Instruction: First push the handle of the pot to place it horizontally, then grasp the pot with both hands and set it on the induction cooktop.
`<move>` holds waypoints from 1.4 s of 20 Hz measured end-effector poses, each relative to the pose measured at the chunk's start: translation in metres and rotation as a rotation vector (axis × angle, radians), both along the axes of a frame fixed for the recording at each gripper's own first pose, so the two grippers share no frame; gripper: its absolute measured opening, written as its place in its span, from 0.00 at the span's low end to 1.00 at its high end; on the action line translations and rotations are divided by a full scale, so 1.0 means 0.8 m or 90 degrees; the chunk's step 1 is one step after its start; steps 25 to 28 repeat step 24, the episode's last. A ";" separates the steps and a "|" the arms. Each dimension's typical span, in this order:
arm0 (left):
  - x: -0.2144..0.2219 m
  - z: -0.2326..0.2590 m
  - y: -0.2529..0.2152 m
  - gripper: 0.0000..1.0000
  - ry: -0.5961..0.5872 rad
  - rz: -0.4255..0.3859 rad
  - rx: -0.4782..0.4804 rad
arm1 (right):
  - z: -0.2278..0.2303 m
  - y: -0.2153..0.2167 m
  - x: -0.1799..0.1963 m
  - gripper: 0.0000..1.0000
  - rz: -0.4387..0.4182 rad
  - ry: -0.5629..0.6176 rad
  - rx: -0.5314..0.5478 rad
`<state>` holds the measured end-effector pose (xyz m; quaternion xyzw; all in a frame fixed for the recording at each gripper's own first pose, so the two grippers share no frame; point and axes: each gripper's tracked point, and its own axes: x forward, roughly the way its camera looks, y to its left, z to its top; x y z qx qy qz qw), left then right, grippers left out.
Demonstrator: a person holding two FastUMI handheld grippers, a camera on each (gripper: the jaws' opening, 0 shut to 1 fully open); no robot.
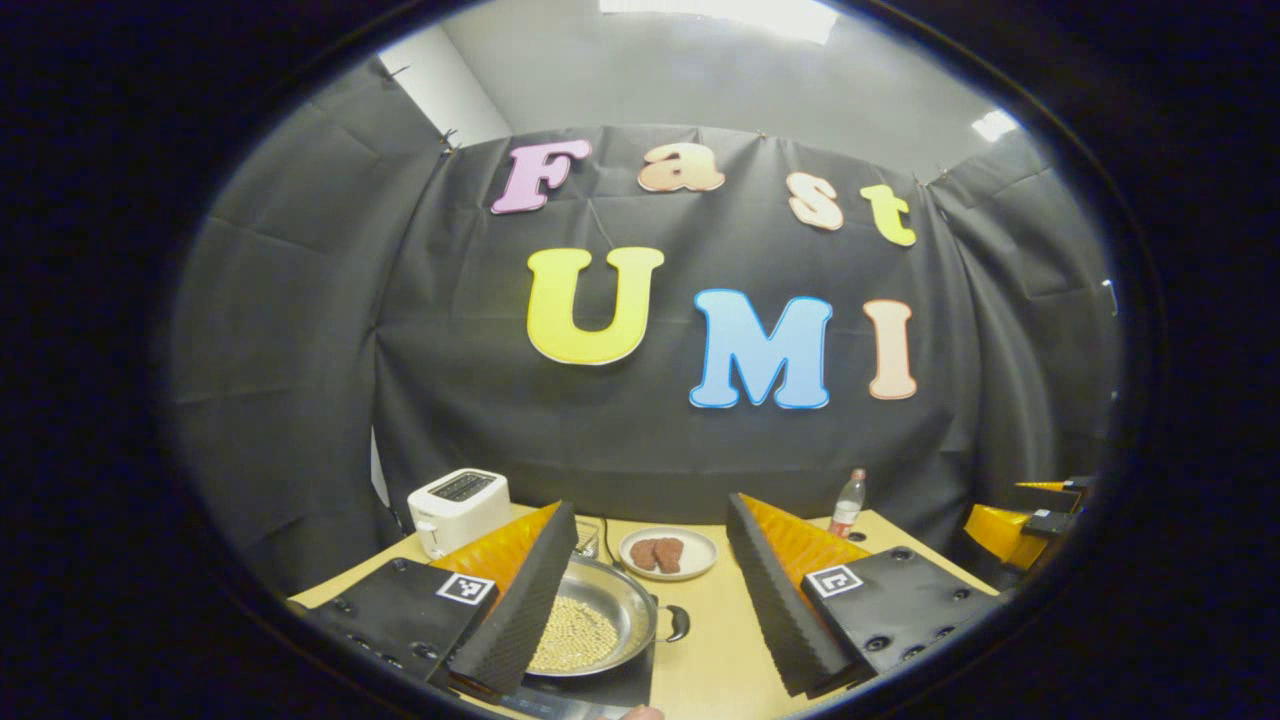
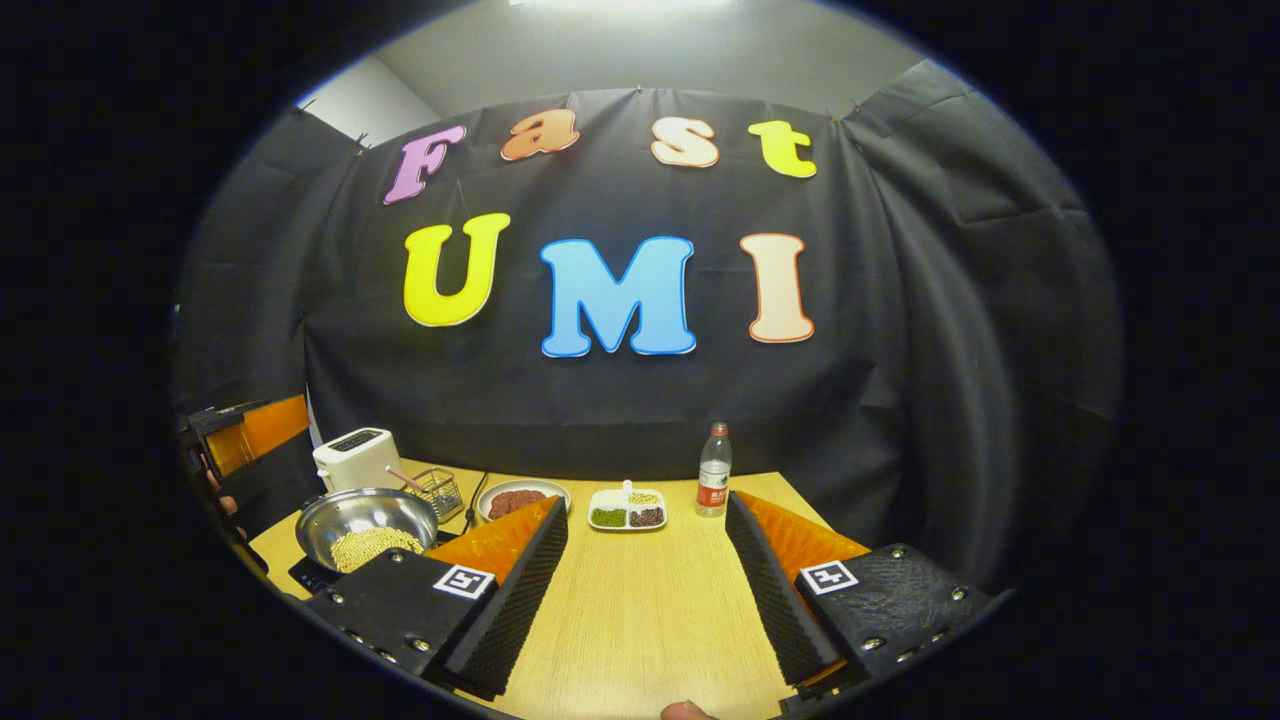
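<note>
A steel pot (image 1: 600,615) holding pale beans rests on the black induction cooktop (image 1: 610,690), with a small dark loop handle (image 1: 678,622) sticking out to its right. My left gripper (image 1: 650,515) is open above and just behind the pot, and its left finger (image 1: 520,600) hides the pot's left side. In the right gripper view the pot (image 2: 365,525) sits far left on the cooktop (image 2: 305,572). My right gripper (image 2: 648,505) is open over bare table, well to the right of the pot. The other gripper (image 2: 240,440) shows beyond the pot.
A white toaster (image 2: 355,458) and a wire basket (image 2: 438,490) stand behind the pot. A plate of meat (image 1: 668,552), a divided dish of beans (image 2: 627,510) and a bottle (image 2: 713,483) line the wooden table's (image 2: 640,600) far side.
</note>
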<state>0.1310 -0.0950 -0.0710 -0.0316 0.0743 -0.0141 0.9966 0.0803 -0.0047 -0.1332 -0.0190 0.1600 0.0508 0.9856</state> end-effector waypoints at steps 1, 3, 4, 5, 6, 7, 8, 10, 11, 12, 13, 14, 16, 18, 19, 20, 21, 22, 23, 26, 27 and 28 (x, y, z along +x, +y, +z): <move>-0.010 0.006 -0.012 0.97 -0.003 -0.001 0.001 | 0.010 -0.006 -0.007 0.96 0.006 -0.010 0.003; -0.031 0.019 -0.028 0.97 -0.018 -0.005 -0.004 | 0.034 -0.021 -0.023 0.97 0.013 -0.041 -0.002; -0.041 0.024 -0.035 0.97 -0.022 -0.011 -0.007 | 0.043 -0.029 -0.029 0.96 0.009 -0.056 -0.009; -0.049 0.026 -0.039 0.97 -0.021 -0.014 -0.006 | 0.052 -0.031 -0.038 0.96 0.007 -0.066 -0.010; -0.058 0.030 -0.040 0.97 -0.023 -0.017 -0.002 | 0.057 -0.026 -0.049 0.96 0.011 -0.072 -0.005; -0.064 0.035 -0.038 1.00 -0.029 -0.016 0.002 | 0.064 -0.021 -0.057 0.96 0.014 -0.078 -0.001; -0.074 0.044 -0.036 0.97 -0.039 -0.020 0.009 | 0.070 -0.020 -0.061 0.97 0.014 -0.086 0.003; -0.090 0.054 -0.028 0.97 -0.056 -0.019 0.025 | 0.077 -0.015 -0.073 0.96 0.010 -0.100 0.008; -0.098 0.058 -0.021 1.00 -0.062 -0.017 0.033 | 0.080 -0.011 -0.078 0.96 0.008 -0.104 0.013; -0.104 0.061 -0.017 1.00 -0.063 -0.016 0.038 | 0.082 -0.006 -0.084 0.96 0.008 -0.106 0.019; -0.113 0.062 -0.015 1.00 -0.066 -0.016 0.038 | 0.084 -0.001 -0.090 0.96 0.010 -0.107 0.024; -0.119 0.064 -0.012 1.00 -0.070 -0.016 0.035 | 0.088 0.000 -0.094 0.96 0.010 -0.110 0.025; -0.127 0.061 -0.005 0.97 -0.065 -0.016 0.029 | 0.092 0.000 -0.100 0.95 0.005 -0.116 0.027; -0.130 0.065 -0.003 0.98 -0.067 -0.018 0.028 | 0.095 0.002 -0.103 0.95 0.005 -0.119 0.028; -0.132 0.065 -0.003 1.00 -0.066 -0.019 0.028 | 0.097 0.001 -0.105 0.95 0.004 -0.121 0.027; -0.132 0.066 -0.003 0.97 -0.067 -0.021 0.027 | 0.095 0.001 -0.107 0.95 0.003 -0.119 0.027; -0.133 0.067 -0.002 1.00 -0.069 -0.022 0.025 | 0.094 0.002 -0.110 0.96 0.002 -0.117 0.025; -0.135 0.068 -0.003 1.00 -0.071 -0.023 0.024 | 0.094 0.001 -0.109 0.96 0.001 -0.118 0.025; -0.136 0.070 -0.002 1.00 -0.073 -0.023 0.024 | 0.096 0.002 -0.111 0.96 0.001 -0.120 0.024; -0.137 0.070 -0.003 0.91 -0.074 -0.025 0.024 | 0.097 0.002 -0.113 0.96 0.001 -0.121 0.023; -0.137 0.070 -0.003 0.91 -0.074 -0.025 0.024 | 0.097 0.002 -0.113 0.96 0.001 -0.121 0.023; -0.137 0.070 -0.003 0.91 -0.074 -0.025 0.024 | 0.097 0.002 -0.113 0.96 0.001 -0.121 0.023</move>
